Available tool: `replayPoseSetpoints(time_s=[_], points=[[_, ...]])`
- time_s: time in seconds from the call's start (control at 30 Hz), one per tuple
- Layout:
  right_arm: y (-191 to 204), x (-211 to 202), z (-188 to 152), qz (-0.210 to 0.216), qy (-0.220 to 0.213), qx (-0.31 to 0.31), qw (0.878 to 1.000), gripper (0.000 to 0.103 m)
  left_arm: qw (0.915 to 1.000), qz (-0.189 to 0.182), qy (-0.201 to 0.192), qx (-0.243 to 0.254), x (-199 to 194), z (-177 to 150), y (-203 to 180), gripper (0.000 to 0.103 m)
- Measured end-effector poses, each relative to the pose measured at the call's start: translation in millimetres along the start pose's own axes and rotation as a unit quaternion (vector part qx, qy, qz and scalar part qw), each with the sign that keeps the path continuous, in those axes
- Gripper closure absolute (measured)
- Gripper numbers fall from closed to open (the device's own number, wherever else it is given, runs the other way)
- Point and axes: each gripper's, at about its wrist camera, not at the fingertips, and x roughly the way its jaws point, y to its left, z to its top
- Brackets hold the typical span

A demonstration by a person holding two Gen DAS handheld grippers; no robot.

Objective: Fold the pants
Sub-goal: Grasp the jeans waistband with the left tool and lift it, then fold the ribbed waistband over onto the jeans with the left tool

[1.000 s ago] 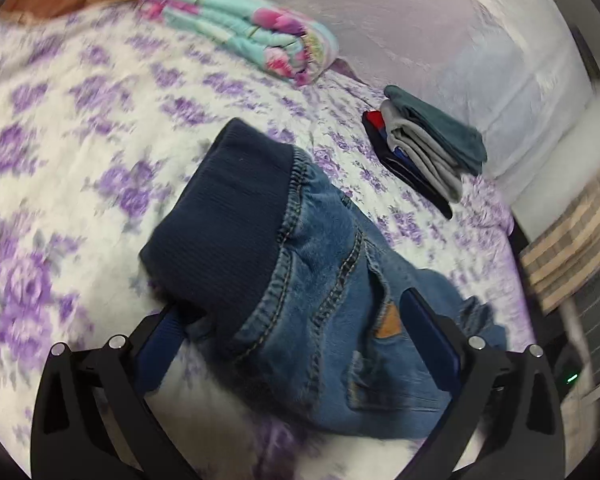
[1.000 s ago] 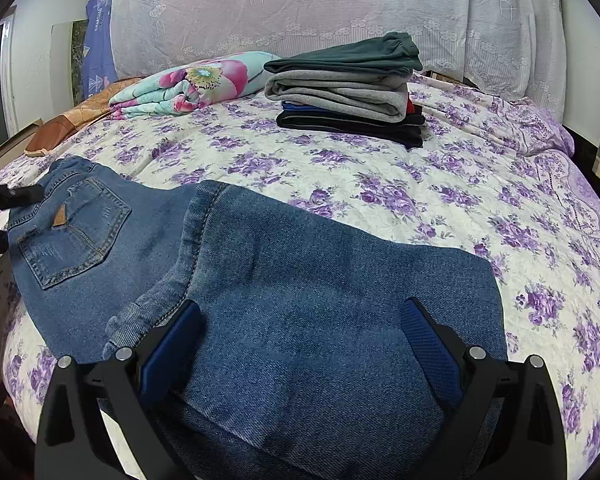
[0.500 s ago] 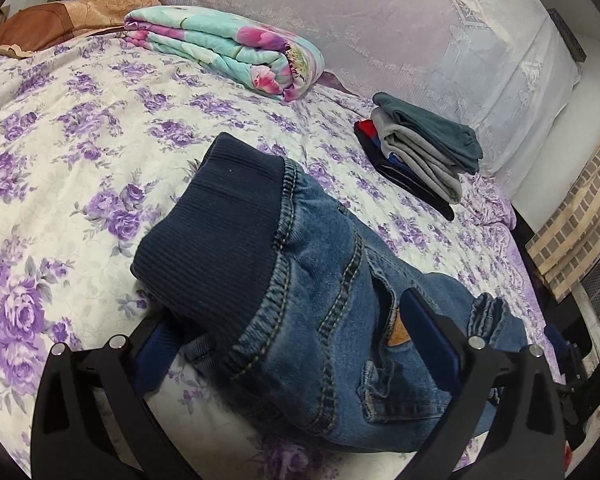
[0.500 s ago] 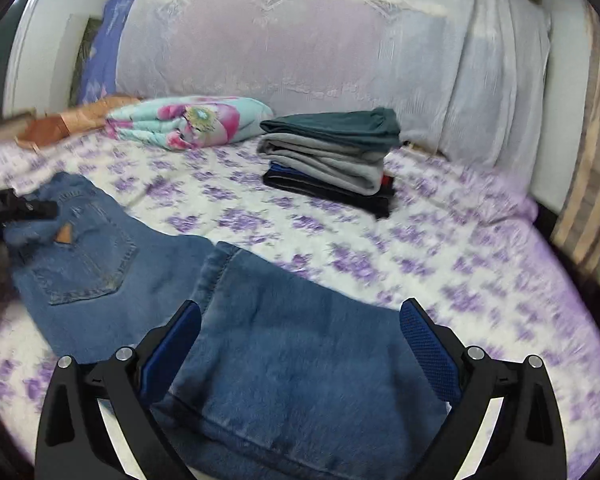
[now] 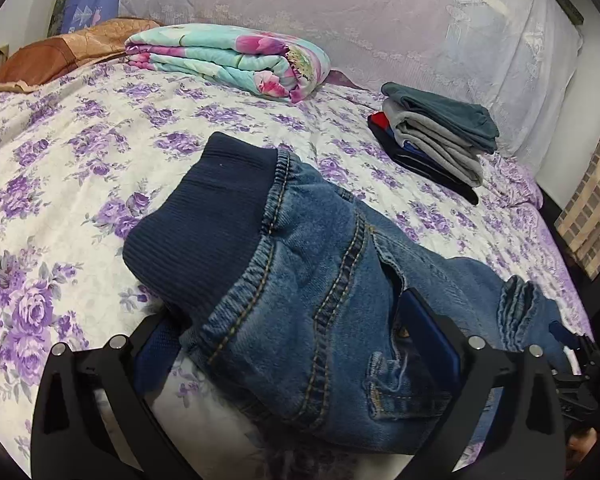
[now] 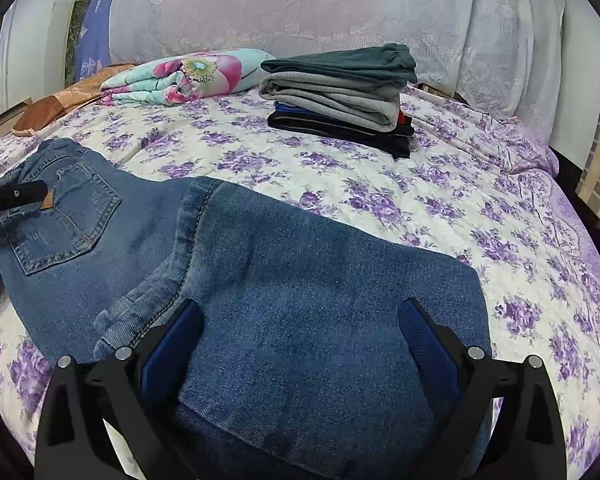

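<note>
Left gripper (image 5: 296, 344) view only: jeans' (image 5: 320, 280) navy ribbed waistband (image 5: 204, 216)

Left wrist view: low and close over the jeans' waistband (image 5: 204, 220), facing across the bed (image 5: 60, 152) toward the draped headboard. Right wrist view: low, close over the folded denim leg (image 6: 320, 280), facing the same headboard. Shared: jeans, folded clothes stack (image 5: 436, 136) (image 6: 340, 92), floral blanket (image 5: 228, 60) (image 6: 188, 76), bed.
</note>
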Motion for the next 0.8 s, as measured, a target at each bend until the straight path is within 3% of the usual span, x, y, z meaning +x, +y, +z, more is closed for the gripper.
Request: replayPoseSetpoints(time_s=[0.33, 0.53, 0.6, 0.73, 0.8], points=[[6, -4, -5, -0.003, 0.002, 0.001, 1.0, 0.003, 0.9999, 0.011, -0.003, 0.007, 2, -2, -2, 0.005], [-8, 2, 6, 0.063, 0.042, -0.005, 0.997, 0.003, 0.9999, 0.011, -0.003, 0.007, 2, -2, -2, 0.004], [-8, -1, 2, 0.073, 0.036, 0.002, 0.997, 0.003, 0.9999, 0.01, -0.002, 0.007, 2, -2, -2, 0.004], [-3, -2, 1, 0.061, 0.035, -0.009, 0.997, 0.003, 0.9999, 0.01, -0.002, 0.007, 2, -2, -2, 0.004], [-3, -10, -1, 0.042, 0.014, 0.0, 0.999, 0.003, 0.9999, 0.008, -0.002, 0.006, 2, -2, -2, 0.004]])
